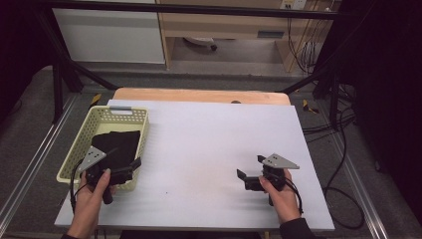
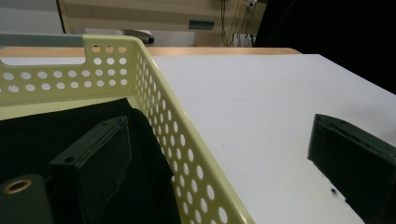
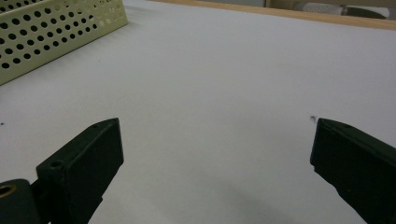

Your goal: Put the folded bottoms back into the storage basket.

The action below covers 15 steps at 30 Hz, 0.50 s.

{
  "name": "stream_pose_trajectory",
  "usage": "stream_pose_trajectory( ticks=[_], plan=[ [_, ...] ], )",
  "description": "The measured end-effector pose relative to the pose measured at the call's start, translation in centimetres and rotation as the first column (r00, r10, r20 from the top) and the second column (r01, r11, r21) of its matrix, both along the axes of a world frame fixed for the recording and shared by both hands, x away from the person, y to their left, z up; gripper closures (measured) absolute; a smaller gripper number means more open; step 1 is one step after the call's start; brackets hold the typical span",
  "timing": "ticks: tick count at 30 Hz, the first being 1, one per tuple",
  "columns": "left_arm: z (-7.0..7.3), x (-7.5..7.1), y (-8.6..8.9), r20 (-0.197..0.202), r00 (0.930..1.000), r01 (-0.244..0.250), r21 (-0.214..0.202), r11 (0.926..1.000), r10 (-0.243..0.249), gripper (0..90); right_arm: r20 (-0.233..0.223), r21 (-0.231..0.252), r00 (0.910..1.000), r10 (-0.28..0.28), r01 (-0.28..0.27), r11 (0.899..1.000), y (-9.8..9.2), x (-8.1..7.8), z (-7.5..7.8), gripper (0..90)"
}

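The left gripper point(image 1: 130, 168) straddles the near right wall of the pale yellow basket point(image 1: 78, 141) with jaws spread wide, one jaw above the black cloth point(image 1: 117, 144) inside, while the right gripper point(image 1: 250, 175) gapes empty over the white table point(image 1: 209, 144)

Probably a lab: black frame point(image 1: 64, 64), trailing cables point(image 1: 343, 149), foam-topped table point(image 1: 219, 144).

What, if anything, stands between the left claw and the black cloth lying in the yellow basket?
The basket's perforated side wall does. The left claw is open and straddles that wall: one jaw is inside over the black cloth, the other outside over the white table. Nothing visible covers the cloth itself.
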<state>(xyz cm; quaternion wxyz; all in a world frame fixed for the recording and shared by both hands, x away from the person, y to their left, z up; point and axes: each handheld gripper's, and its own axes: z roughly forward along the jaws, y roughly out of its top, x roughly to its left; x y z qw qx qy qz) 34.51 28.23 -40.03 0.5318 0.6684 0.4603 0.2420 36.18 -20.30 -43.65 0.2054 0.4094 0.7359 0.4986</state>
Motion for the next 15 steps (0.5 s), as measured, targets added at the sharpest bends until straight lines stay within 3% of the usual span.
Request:
stream_pose_trajectory(
  ticks=[5,10,13,15],
  plan=[
    [0.6,-0.5,-0.9,0.013,0.9997,0.023,0.013,0.9997,-0.023,5.8,0.010,-0.004,0.9998,-0.017,0.017,1.000,0.6,0.9,-0.1,3.0],
    [1.3,-1.5,-3.2,0.034,0.9967,0.073,0.037,0.9967,-0.074,5.7,0.015,0.003,0.9999,-0.007,0.007,1.000,1.3,1.2,-0.1,3.2],
    [1.6,-2.3,-5.3,0.046,0.9931,0.103,0.083,0.9912,-0.107,5.6,0.015,-0.003,0.9999,-0.003,0.003,1.000,1.6,1.1,0.0,3.2],
    [1.6,-2.8,-7.0,0.047,0.9883,0.139,0.113,0.9838,-0.145,5.6,0.001,-0.011,0.9999,-0.017,0.017,1.000,1.4,0.9,0.1,3.0]
  ],
)
